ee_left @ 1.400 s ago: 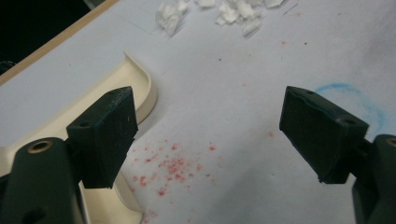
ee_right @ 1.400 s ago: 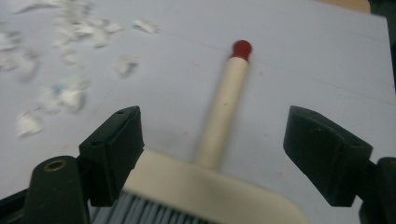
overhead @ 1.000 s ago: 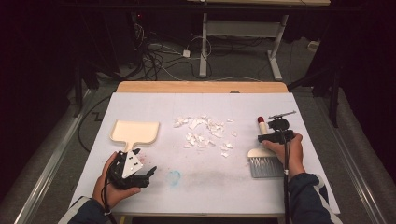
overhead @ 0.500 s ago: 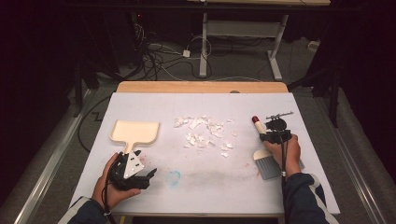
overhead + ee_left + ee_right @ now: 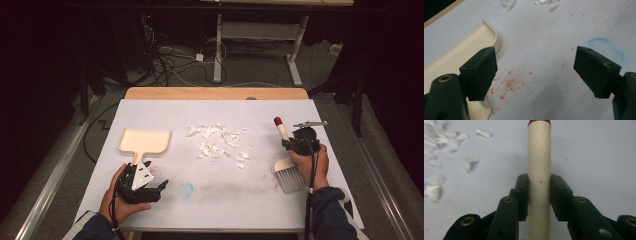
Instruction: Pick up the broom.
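A hand brush point(image 5: 281, 134) with a cream handle, red tip and grey bristles lies at the table's right. My right gripper point(image 5: 289, 144) is shut on its handle. In the right gripper view both pads clamp the cream handle point(image 5: 539, 157) of the brush, and my right gripper point(image 5: 539, 188) points along it. A cream dustpan point(image 5: 145, 140) rests at the left, handle toward me. My left gripper point(image 5: 159, 188) hovers open just below and right of that handle, holding nothing. In the left gripper view, my left gripper point(image 5: 535, 72) has the dustpan point(image 5: 456, 57) beside its left jaw. White paper scraps point(image 5: 220, 142) lie mid-table.
A white sheet point(image 5: 320, 115) covers the table; a wooden edge point(image 5: 215, 93) shows at the back. A blue ring mark point(image 5: 186, 190) and red specks point(image 5: 507, 83) stain the sheet near my left gripper. More scraps point(image 5: 439, 157) lie left of the brush.
The right hand has shifted slightly and the brush has turned a little with it, bristle end swinging right. The left hand and dustpan have stayed put.
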`<state>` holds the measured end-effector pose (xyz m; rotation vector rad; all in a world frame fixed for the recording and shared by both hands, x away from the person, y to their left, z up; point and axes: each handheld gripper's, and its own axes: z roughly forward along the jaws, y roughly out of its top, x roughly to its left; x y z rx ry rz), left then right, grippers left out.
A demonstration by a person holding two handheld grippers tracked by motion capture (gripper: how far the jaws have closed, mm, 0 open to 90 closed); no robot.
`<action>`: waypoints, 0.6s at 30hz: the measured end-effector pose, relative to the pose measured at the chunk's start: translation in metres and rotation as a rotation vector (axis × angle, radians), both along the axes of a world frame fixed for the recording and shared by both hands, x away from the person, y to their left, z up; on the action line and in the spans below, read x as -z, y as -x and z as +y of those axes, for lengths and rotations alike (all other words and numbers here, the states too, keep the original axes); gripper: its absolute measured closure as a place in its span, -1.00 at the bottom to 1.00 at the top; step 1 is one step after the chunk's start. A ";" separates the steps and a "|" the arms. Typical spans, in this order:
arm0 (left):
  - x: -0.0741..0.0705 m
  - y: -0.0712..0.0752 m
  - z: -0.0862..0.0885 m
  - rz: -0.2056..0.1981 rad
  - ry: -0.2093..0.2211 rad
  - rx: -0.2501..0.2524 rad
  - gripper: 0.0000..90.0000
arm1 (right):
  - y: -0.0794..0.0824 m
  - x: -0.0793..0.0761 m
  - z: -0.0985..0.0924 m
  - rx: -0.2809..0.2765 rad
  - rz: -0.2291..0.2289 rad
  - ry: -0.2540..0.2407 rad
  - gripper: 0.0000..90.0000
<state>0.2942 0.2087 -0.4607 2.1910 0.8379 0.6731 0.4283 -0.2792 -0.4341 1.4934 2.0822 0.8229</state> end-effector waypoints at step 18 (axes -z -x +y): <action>-0.056 -0.006 -0.117 -0.002 0.241 0.276 -0.56 | 0.065 -0.070 0.028 -0.112 -0.313 -0.123 0.58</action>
